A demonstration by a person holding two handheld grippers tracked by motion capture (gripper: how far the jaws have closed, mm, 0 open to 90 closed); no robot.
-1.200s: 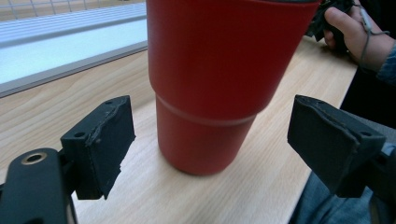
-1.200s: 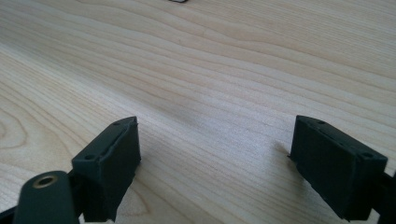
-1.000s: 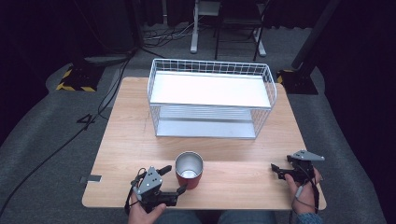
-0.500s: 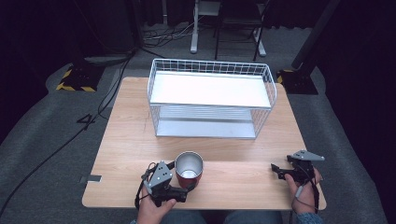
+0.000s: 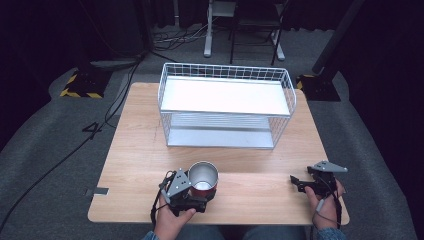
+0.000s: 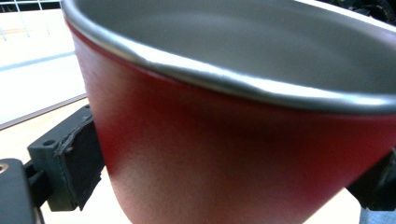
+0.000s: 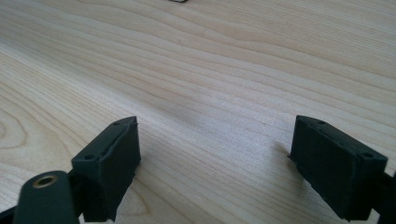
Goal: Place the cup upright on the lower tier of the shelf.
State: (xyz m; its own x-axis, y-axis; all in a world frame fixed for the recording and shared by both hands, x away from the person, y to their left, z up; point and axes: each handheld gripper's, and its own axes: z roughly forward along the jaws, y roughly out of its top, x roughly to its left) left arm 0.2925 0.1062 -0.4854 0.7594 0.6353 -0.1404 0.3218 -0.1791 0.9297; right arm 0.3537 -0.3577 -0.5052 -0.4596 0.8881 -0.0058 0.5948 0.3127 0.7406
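In the high view, a red metal cup (image 5: 203,179) stands upright near the front edge of the wooden table (image 5: 140,145), well in front of a white two-tier wire rack (image 5: 227,107). The left gripper (image 5: 200,196) sits right against the cup's near side, its jaws reaching around the lower wall; they have just been opening, with the cup between them. The right gripper (image 5: 296,182) rests over the table's front right corner, well apart from the cup, held by the person's hand (image 5: 325,202).

In the left gripper view, the cup (image 6: 243,140) looms very close (red outside, bare steel inside and at the rim). One black pad (image 6: 81,161) stands just beside the cup's wall at the left, the other peeks out at the far right; the claw is spread wide around the cup, and whether the pads actually press on it cannot be told.

In the right gripper view, the right gripper (image 7: 215,163) has its jaws spread wide with nothing but bare wood grain between them.
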